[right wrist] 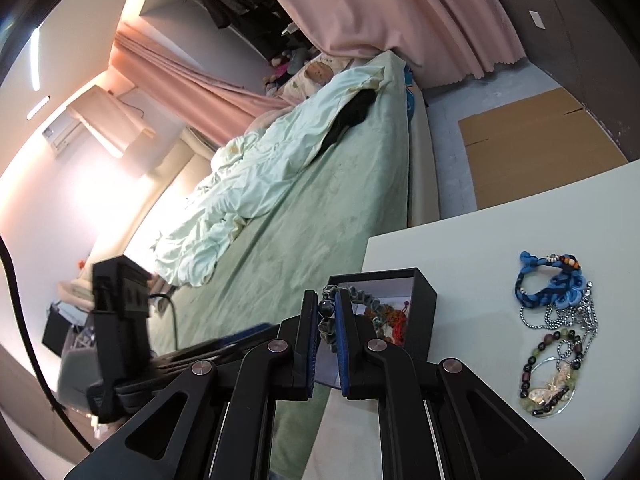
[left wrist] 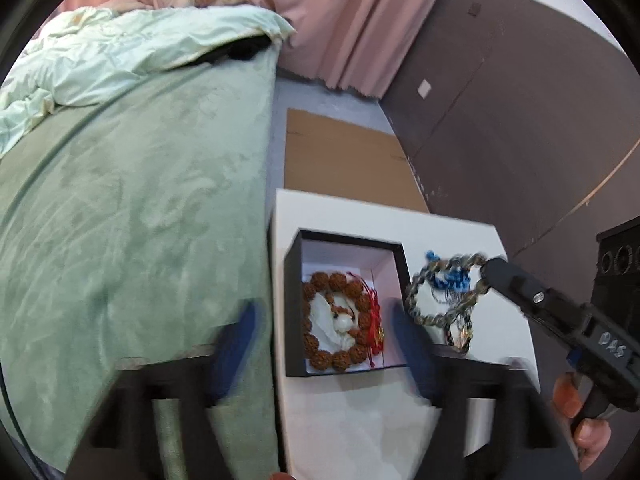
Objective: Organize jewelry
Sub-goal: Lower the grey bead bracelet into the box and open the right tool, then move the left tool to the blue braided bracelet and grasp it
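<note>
Right tool carries a beaded bracelet beside the open box

Right tool (right wrist: 327, 320) pinches the grey-green bead bracelet (left wrist: 440, 296); the black box (left wrist: 344, 304) lies between the left tool (left wrist: 320, 320)'s spread, empty blades.

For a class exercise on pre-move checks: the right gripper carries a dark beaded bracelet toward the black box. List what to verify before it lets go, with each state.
1. Right gripper shut on the dark beaded bracelet: ok.
2. Bracelet above the black box opening: not ok, it hangs beside the box.
3. Left gripper open, holding nothing: ok.
4. Room in the box beside the brown bead bracelet: cannot tell.
5. Blue cord bracelet and pendant necklace resting on the white table: ok.
</note>
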